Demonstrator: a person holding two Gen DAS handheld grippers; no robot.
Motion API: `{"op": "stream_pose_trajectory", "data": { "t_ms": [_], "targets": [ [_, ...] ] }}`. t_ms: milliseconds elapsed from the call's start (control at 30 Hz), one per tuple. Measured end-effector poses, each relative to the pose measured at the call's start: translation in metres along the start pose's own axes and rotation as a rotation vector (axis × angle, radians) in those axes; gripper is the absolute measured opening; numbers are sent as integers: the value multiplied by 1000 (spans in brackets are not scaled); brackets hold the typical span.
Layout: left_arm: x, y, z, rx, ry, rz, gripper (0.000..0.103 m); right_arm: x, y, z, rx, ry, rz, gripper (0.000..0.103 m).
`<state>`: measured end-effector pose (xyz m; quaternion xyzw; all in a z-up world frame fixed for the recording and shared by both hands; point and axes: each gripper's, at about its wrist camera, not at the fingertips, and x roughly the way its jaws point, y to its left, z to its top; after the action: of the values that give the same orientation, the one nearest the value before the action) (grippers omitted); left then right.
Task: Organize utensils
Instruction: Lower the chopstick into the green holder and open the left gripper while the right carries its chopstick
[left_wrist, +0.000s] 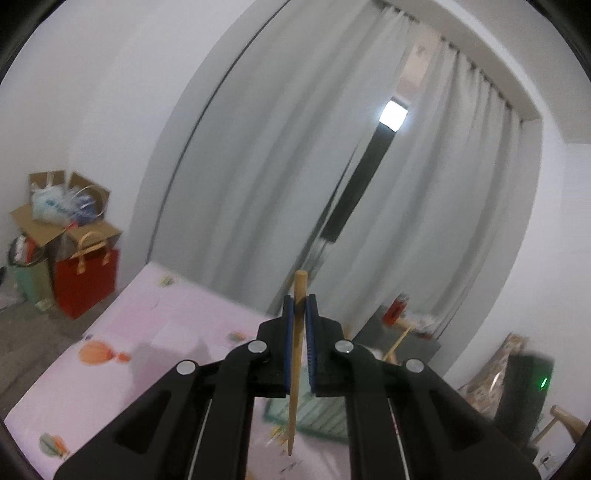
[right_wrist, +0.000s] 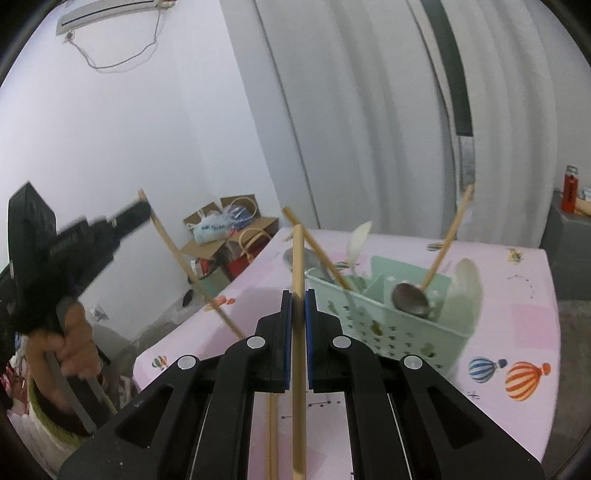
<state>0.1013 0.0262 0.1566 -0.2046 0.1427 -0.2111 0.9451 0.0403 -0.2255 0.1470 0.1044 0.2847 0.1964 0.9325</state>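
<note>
Nearest item, left wrist view: left tool (left_wrist: 300, 306), black with blue pads, clamped on a wooden chopstick (left_wrist: 295, 369); stick near upright, blunt end above the fingertips, tapered tip hanging over the pink balloon-print cloth (left_wrist: 155, 332) on the worktop

Right wrist view: right tool (right_wrist: 298, 299), same build, clamped on a second wooden chopstick (right_wrist: 298, 332); stick near upright, top end above the fingertips, lower end running out of the bottom of the picture

Mint-green perforated utensil caddy (right_wrist: 399, 325) on the worktop, just beyond the right tool; divided into compartments. Contents: metal ladle with wooden handle (right_wrist: 410, 295), handle leaning up to the right; white spoon (right_wrist: 360, 240); another wooden stick (right_wrist: 317, 251) leaning left; a second metal spoon (right_wrist: 310, 262) at the near-left corner, blurred

Left tool also seen at the left of the right wrist view, held in the person's hand (right_wrist: 70, 343), its chopstick slanting down towards the worktop edge

Background: white curtains (left_wrist: 295, 166), open cardboard box (left_wrist: 55, 221), red paper bag (left_wrist: 86, 284) on the floor
</note>
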Motion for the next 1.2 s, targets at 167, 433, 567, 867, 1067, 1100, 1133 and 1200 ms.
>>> {"op": "stream_pose_trajectory", "data": {
  "t_ms": [167, 433, 567, 867, 1067, 1100, 1133, 1200],
  "targets": [
    [24, -22, 25, 5, -47, -84, 6, -10, -12, 0, 27, -32, -16, 5],
    [78, -52, 34, 15, -71, -155, 6, -11, -33, -2, 66, -46, -20, 5],
    [110, -70, 14, 81, -67, -137, 6, -12, -40, -5, 84, -48, -16, 5],
    [146, -71, -36, 149, 38, -90, 6, -10, -51, -5, 121, -30, -13, 5],
    [132, -73, -44, 166, 83, -91, 8, -11, -52, -2, 125, -25, -14, 5],
    [127, -74, -43, 172, 83, -90, 10, -12, -51, -1, 125, -26, -15, 5],
    [120, -75, -42, 179, 80, -86, 15, -13, -49, 1, 125, -27, -15, 5],
    [109, -75, -40, 182, 63, -77, 22, -14, -49, 1, 123, -29, -14, 5]
  ]
}}
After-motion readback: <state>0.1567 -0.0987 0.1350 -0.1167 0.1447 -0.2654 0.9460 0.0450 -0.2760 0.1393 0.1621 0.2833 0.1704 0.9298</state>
